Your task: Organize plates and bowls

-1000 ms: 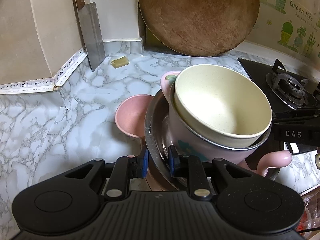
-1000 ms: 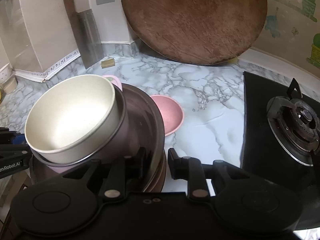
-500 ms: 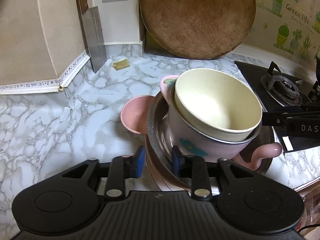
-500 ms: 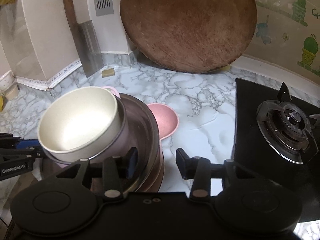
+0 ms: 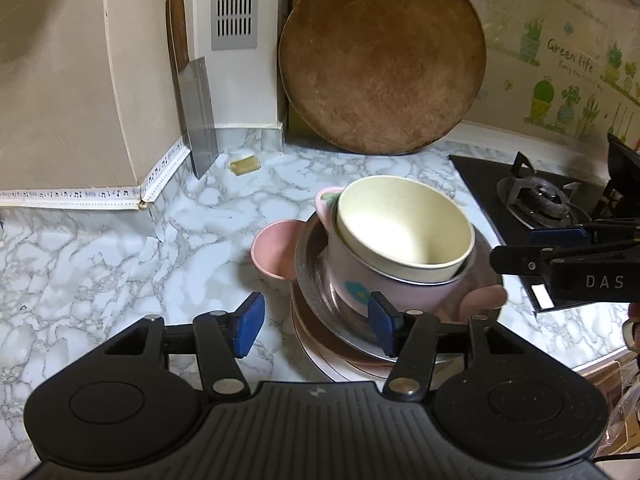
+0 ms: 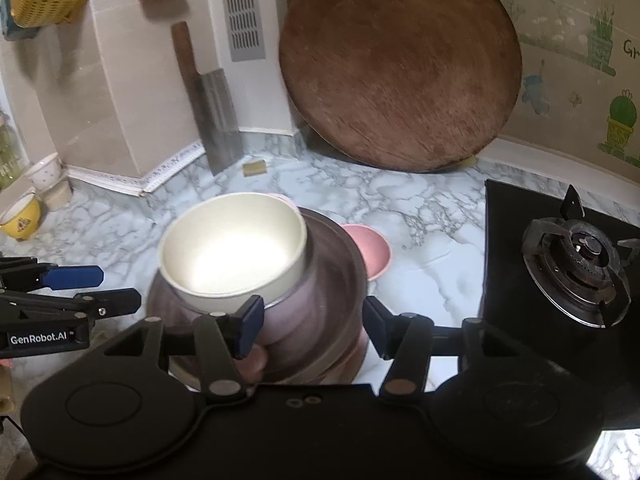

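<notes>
Stacked dishes, cream bowl [image 5: 404, 232] uppermost, are seen set on the bench [image 5: 120, 256] beside the hob [image 5: 532, 200]. Left gripper [image 5: 316, 324] and right gripper [image 6: 312, 322] are opening, the steel basin [image 5: 316, 276] rim released: stack judged placed.

Cream bowl [image 5: 404, 228] inside pale pink pot [image 5: 384, 288] with teal flower print. Steel basin [image 5: 316, 276] silvery. Small bowl [image 5: 276, 250] pink. Counter [image 5: 100, 264] white-grey marble. Round board [image 5: 382, 56] brown. Stove [image 6: 576, 256] black. Gripper pads [image 5: 250, 322] blue.
</notes>
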`<state>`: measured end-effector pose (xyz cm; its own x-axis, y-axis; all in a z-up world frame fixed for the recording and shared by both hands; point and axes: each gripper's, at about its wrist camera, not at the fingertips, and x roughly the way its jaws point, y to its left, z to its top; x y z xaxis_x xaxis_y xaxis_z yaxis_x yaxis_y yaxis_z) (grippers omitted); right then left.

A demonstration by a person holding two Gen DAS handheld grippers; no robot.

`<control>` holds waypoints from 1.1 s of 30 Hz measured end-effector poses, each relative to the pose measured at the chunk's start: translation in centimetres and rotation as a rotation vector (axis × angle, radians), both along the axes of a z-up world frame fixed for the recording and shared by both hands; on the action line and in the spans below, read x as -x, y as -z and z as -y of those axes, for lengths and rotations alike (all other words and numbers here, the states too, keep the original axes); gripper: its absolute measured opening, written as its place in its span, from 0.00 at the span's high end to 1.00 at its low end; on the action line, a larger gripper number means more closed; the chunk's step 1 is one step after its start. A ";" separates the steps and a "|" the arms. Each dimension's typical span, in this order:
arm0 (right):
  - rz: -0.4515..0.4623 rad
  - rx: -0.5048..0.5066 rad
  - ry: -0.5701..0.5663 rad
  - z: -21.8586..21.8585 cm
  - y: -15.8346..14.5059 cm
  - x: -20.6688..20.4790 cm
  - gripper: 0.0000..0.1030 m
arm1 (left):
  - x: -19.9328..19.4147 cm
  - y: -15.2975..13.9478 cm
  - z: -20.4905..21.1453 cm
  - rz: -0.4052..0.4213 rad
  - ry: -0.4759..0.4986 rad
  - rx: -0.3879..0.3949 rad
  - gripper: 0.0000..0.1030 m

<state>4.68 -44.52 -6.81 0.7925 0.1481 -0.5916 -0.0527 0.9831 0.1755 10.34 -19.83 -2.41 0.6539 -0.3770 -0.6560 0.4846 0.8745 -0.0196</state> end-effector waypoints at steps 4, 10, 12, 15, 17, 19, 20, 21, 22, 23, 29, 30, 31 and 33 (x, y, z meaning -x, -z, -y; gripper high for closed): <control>0.034 -0.009 -0.006 -0.5 -0.7 1.2 0.36 | 1.1 -0.8 -0.7 0.019 0.000 0.011 0.41; 0.084 -0.014 -0.015 -1.2 -1.7 2.7 0.21 | 2.8 -1.9 -1.5 0.056 0.003 0.030 0.36; 0.103 -0.012 -0.012 -1.5 -2.0 3.3 0.17 | 3.3 -2.2 -1.7 0.062 0.008 0.037 0.36; 0.136 -0.005 -0.010 -1.8 -2.5 4.2 0.10 | 4.1 -2.5 -1.9 0.082 0.017 0.040 0.34; 0.160 0.002 -0.006 -2.0 -2.9 4.9 0.05 | 4.6 -2.8 -2.0 0.090 0.022 0.053 0.25; 0.183 0.006 -0.003 -2.1 -3.2 5.4 0.01 | 5.1 -3.1 -2.2 0.100 0.027 0.068 0.23; 0.191 0.008 -0.002 -2.1 -3.3 5.7 0.01 | 5.4 -3.2 -2.3 0.107 0.032 0.073 0.23; 0.198 0.009 -0.002 -2.1 -3.4 5.9 0.00 | 5.6 -3.3 -2.4 0.110 0.032 0.079 0.23; 0.206 0.011 -0.002 -2.1 -3.5 6.1 0.00 | 5.7 -3.5 -2.5 0.111 0.029 0.086 0.22; 0.211 0.015 0.002 -2.0 -3.5 6.3 0.00 | 5.8 -3.6 -2.6 0.111 0.026 0.093 0.18; 0.229 0.011 0.025 -1.7 -3.6 7.3 0.00 | 6.5 -3.9 -3.4 0.130 0.015 0.125 0.00; 0.228 0.010 0.024 -1.7 -3.7 7.5 0.00 | 6.6 -3.9 -3.4 0.130 0.011 0.118 0.00; 0.227 0.012 0.022 -1.7 -3.7 7.6 0.00 | 6.7 -4.0 -3.5 0.127 0.009 0.117 0.00; 0.233 0.022 0.020 -1.9 -3.7 7.9 0.00 | 6.8 -4.0 -3.7 0.119 0.007 0.126 0.00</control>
